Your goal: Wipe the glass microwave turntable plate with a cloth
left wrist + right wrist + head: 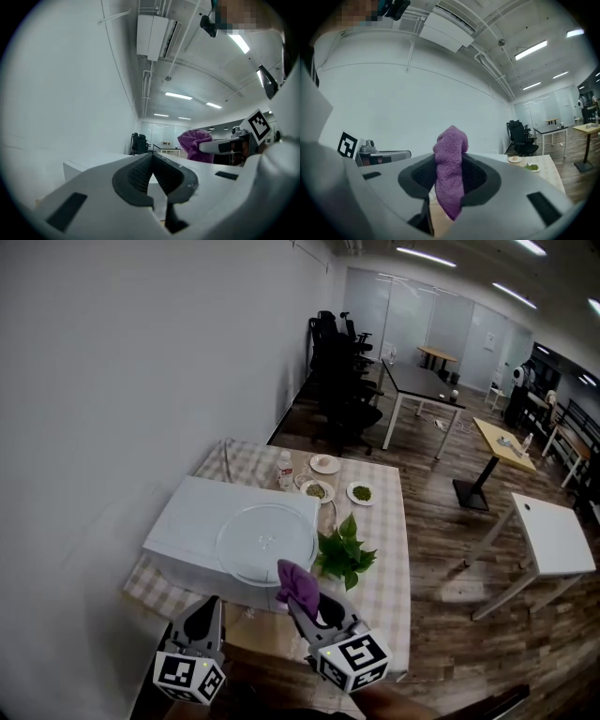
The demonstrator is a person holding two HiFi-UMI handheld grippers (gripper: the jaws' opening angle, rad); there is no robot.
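The round glass turntable plate [266,542] lies flat on top of the white microwave [187,521] on the checked table. My right gripper [298,594] hovers just in front of the plate's near edge, shut on a purple cloth [297,581] that sticks up between its jaws. In the right gripper view the cloth [450,168] fills the gap between the pads. My left gripper [207,610] is held low at the microwave's front left corner, shut with nothing in it [151,168]. The left gripper view also shows the cloth [194,144] off to its right.
A leafy green plant [343,554] stands right of the plate. Behind are a bottle [285,468] and small dishes [361,492] with green food. A white wall [112,409] runs along the left. Desks and black chairs [339,371] fill the room beyond.
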